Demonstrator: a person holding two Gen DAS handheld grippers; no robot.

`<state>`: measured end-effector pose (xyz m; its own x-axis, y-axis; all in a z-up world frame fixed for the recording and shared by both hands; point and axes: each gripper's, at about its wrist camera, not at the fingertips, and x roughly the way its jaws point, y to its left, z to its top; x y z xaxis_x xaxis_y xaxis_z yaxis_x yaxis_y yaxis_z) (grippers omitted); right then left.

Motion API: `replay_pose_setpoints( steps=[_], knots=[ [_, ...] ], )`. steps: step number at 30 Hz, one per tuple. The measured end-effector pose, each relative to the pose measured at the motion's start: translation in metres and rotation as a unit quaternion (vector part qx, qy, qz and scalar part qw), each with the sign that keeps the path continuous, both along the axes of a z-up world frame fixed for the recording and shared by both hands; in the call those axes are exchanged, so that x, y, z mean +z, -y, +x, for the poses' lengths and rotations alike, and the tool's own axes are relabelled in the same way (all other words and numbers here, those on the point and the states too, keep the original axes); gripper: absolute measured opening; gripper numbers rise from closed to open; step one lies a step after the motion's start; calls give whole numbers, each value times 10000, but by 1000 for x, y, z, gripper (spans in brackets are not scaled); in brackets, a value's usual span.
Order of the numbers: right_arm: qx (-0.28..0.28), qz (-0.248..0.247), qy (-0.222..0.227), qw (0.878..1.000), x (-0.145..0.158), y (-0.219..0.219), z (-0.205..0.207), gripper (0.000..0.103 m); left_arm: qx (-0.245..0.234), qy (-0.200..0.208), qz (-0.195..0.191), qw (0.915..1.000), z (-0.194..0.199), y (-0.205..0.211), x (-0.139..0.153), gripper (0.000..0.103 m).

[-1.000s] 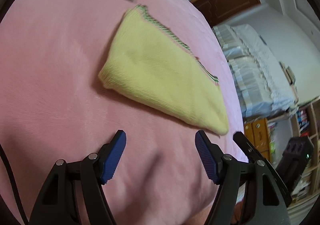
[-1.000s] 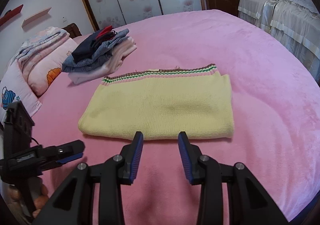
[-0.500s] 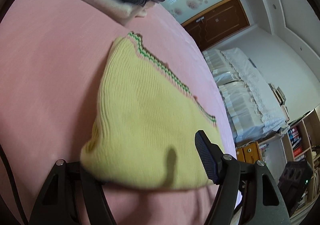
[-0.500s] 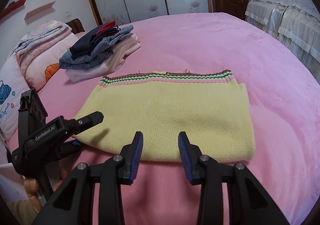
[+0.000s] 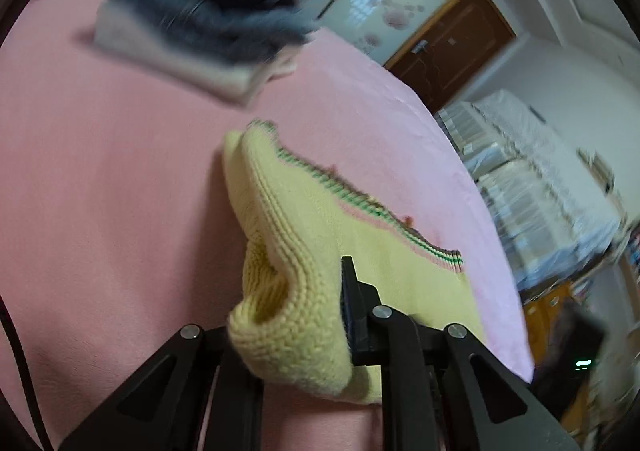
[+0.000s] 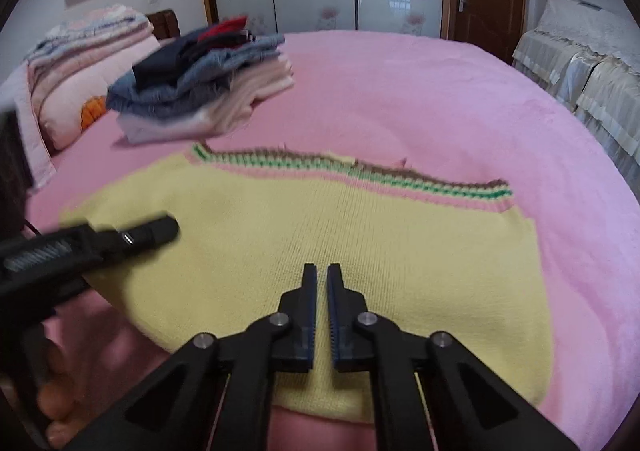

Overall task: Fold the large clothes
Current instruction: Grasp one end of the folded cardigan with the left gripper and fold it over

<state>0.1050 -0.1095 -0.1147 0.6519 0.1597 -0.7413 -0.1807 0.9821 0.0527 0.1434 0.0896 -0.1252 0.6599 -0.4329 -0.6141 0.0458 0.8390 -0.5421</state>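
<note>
Both grippers closing on the sweater (image 6: 320, 235)

Left gripper (image 5: 320, 315) has just clenched a bunched corner; right gripper (image 6: 322, 287) has just closed nearly tight above the near edge, any grasp unclear.

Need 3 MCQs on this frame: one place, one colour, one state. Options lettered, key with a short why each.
1. Where is the stack of folded clothes?
A. On the bed beyond the yellow sweater
B. On the floor
C. On top of the sweater

2. What colour is the bed cover?
A. White
B. Pink
C. Blue

3. What is the left gripper doing?
A. Open above the bed
B. Shut on nothing
C. Shut on the sweater's edge

Key:
1 A: the stack sits on the cover past the sweater's striped hem, apart from it.
2 B: pink all around the sweater.
3 C: a bunched yellow fold fills its jaws, which have just been closing.
</note>
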Motion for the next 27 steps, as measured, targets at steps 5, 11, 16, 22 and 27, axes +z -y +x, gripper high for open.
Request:
replay_pose_setpoints(
  steps=[5, 11, 16, 22, 27],
  knots=[
    [52, 227, -349, 9991, -25, 5, 1, 0, -517, 501, 561, 9958, -12, 38, 34, 12],
    [65, 1131, -622, 9916, -31, 31, 4, 0, -1205, 696, 1419, 9800, -10, 92, 55, 12],
    [130, 1734, -771, 9817, -17, 55, -7, 1, -1538, 666, 1994, 9655, -9, 128, 60, 12],
    [-307, 1809, -341, 9824, 25, 114, -52, 1, -1898, 594, 2432, 9494, -11, 184, 55, 12],
    [-744, 1576, -192, 9845, 35, 152, -75, 1, -2390, 316, 3168, 9173, -16, 240, 24, 14]
  ],
)
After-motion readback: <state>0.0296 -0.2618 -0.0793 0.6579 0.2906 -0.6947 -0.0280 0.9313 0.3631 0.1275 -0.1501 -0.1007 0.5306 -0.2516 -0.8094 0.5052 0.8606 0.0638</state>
